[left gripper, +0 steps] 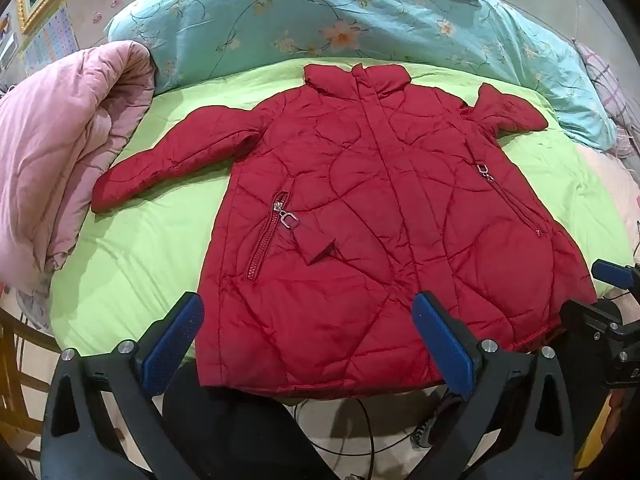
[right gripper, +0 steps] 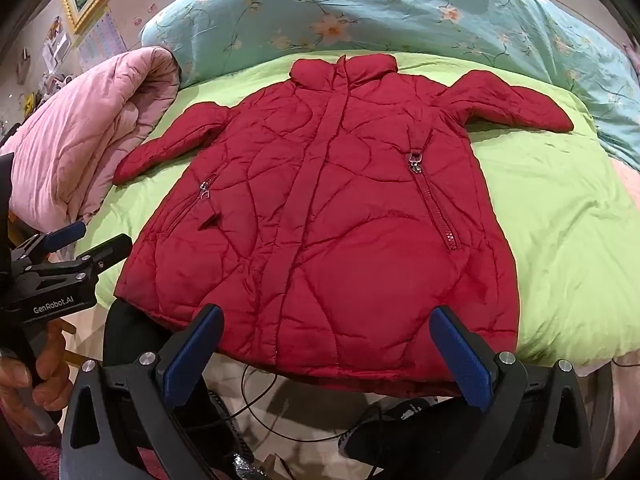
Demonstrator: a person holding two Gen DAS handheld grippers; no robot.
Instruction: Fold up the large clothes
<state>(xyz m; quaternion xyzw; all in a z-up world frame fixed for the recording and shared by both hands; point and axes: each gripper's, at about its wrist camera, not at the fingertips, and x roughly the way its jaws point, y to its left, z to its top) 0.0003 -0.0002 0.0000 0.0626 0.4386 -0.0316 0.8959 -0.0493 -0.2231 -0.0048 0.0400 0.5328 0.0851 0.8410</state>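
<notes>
Bed: green sheet (left gripper: pixel 132 248) covers the bed and carries everything; its near edge runs just under the jacket's hem.
Bedding behind: turquoise floral quilt (left gripper: pixel 280 20) is bunched along the far side, beyond the jacket's collar.
Bedding at left: pink quilted blanket (left gripper: pixel 60 152) is heaped on the left of the bed, near the tip of the jacket's left-hand sleeve but apart from it.
Jacket: red quilted jacket (left gripper: pixel 360 208) lies flat on the sheet, front up and closed, collar away from the cameras, hem at the near edge, both sleeves spread outward.
Left gripper: left gripper (left gripper: pixel 308 320) hovers over the hem toward the jacket's left side, its blue pads (left gripper: pixel 172 340) wide apart with nothing clamped.
Right gripper: right gripper (right gripper: pixel 328 334) hovers over the hem toward the right side, pads equally spread, empty.
Hand: person's hand (right gripper: pixel 36 376) grips the left gripper's handle in the right wrist view.
Pockets: two zipped pockets (left gripper: pixel 264 236) slant on the front, each with a metal pull.
Floor: black cables (right gripper: pixel 260 408) lie below the bed edge.
</notes>
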